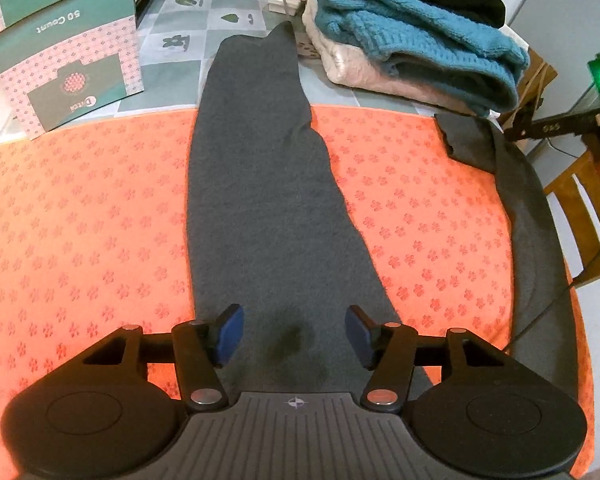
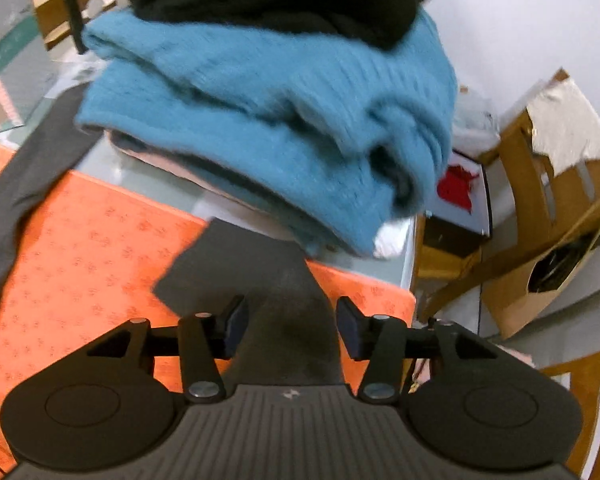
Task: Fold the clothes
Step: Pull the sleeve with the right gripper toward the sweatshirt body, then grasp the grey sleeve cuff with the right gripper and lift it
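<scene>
Your left gripper and right gripper both hang with jaws apart over separate legs of the grey leggings, spread flat on the orange mat for folding, beside the folded stack.

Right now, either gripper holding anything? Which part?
Nothing held. Left gripper and right gripper are both open, each over a leg of the grey garment.

Matt grey cloth trousers on textured orange towelling (teal sweater chunky-knit).
</scene>
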The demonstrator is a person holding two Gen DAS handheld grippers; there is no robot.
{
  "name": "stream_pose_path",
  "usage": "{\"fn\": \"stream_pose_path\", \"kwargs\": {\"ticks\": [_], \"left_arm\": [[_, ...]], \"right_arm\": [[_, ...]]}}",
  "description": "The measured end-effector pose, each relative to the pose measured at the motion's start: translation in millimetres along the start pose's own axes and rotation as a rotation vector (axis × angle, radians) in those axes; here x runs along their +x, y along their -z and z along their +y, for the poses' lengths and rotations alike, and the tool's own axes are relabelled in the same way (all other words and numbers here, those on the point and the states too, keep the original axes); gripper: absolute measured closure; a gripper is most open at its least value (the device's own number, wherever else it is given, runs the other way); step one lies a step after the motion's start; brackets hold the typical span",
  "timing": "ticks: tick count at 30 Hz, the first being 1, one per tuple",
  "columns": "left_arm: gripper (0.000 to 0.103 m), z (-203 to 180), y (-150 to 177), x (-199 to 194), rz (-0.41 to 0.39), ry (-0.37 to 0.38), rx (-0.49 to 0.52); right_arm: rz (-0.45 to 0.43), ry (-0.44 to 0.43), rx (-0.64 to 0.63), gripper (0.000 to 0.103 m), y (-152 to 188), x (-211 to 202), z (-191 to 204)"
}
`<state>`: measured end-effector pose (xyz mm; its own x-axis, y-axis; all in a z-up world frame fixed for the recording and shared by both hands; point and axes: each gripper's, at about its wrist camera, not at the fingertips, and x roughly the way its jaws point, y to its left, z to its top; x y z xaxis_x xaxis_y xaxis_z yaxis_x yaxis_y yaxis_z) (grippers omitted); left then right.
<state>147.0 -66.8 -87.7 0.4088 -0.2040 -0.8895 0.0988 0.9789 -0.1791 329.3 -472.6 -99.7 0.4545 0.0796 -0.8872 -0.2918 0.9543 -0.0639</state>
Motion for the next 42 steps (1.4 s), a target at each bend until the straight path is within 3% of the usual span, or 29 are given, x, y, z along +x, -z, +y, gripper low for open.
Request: {"fn": "stream_pose_path", "kwargs": {"ticks": [5, 7, 8, 9, 12, 19, 24, 31, 36, 39, 42], "left_arm": [[0.042, -7.0, -5.2, 1.6, 0.004, -0.006, 0.009], [0.041, -9.0, -6.1, 2.8, 0.006, -0.012, 0.013], [0.041, -9.1, -6.0, 3.1, 0.007, -0.015, 0.011], [0.041, -9.2, -5.8, 3.4, 0.008, -0.017, 0.009], [0.042, -8.1, -4.7, 4.5, 0.013, -0.023, -0.002], [0.042, -3.1, 1.6, 3.6, 0.022, -0.035, -0.022], [0.042, 0.1, 6.9, -0.9, 0.025, -0.04, -0.025], [0.042, 6.8, 13.0, -3.4, 0.031, -0.046, -0.041], [0.042, 9.6, 13.9, -1.5, 0.035, -0.042, -0.051], [0.042, 10.2, 13.8, -1.1, 0.032, -0.042, -0.052], [0.042, 11.3, 13.2, 0.9, 0.035, -0.043, -0.055]], "right_arm": [[0.027, -0.019, 0.032, 0.049, 1.2, 31.3, -8.8], [0.041, -0.047, 0.055, 0.062, 0.5, 41.2, -10.6], [0.044, -0.064, 0.065, 0.083, 1.5, 43.7, -11.4], [0.044, -0.069, 0.069, 0.095, 2.6, 43.9, -10.9], [-0.008, -0.058, 0.046, 0.097, 7.1, 26.1, -2.2], [-0.086, -0.073, -0.11, 0.097, 15.9, -34.2, 45.3], [-0.029, -0.171, -0.195, 0.096, 36.1, -42.8, 88.0], [0.004, -0.238, -0.232, 0.089, 43.3, -45.3, 107.5], [-0.041, -0.333, -0.088, 0.066, 17.3, -55.0, 75.2], [-0.055, -0.359, -0.058, 0.059, 7.0, -50.8, 66.2], [-0.045, -0.284, -0.037, 0.059, 0.8, -35.1, 59.5]]}}
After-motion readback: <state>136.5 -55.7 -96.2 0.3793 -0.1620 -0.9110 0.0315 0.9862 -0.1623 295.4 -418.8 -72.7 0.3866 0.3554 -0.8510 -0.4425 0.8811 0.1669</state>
